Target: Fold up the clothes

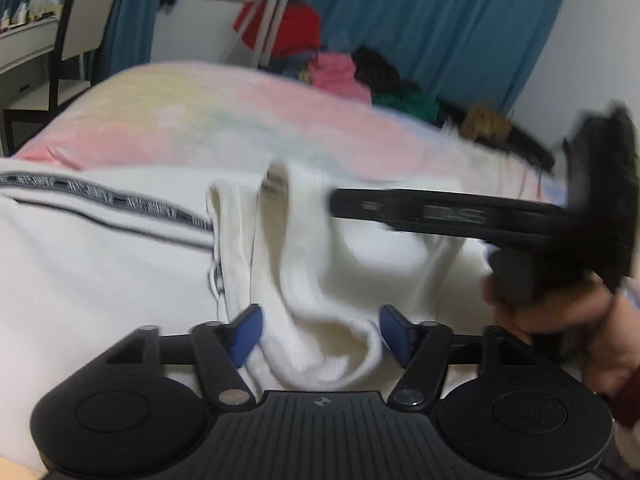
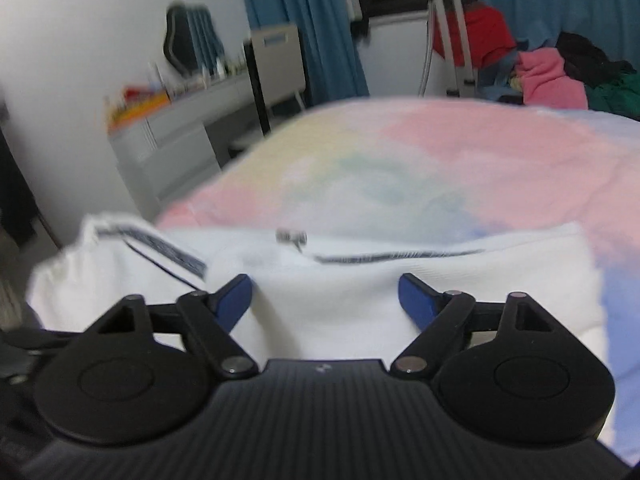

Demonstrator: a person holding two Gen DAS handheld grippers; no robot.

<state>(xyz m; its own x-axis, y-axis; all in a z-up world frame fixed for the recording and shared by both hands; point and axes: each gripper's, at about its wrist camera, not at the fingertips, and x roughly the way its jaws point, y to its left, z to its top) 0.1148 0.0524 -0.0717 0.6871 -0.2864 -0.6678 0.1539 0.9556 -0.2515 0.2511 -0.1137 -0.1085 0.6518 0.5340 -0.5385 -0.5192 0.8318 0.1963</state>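
Right now a white garment is lying spread over a bed covered in a pastel sheet of pink, yellow and pale blue patches. A dark printed band is running along the garment's upper part, and a thin dark zip line is showing across it in the right wrist view, with a small metal pull at its end.

The left gripper is hovering low over a bunched fold of the white cloth, its blue pads standing apart with a rounded hem lying between them; the jaws are not pinching it. The right gripper is also gaping wide, its blue pads sitting on either side of a flat stretch of the same cloth. From the left wrist view, the right tool is reaching in sideways as a long black bar, and the person's right hand is wrapping its handle.

Behind the bed, blue curtains are hanging, a heap of clothes in pink, red, black and green is sitting at the far edge, and a chair is standing beside a desk. Both views are somewhat blurred.
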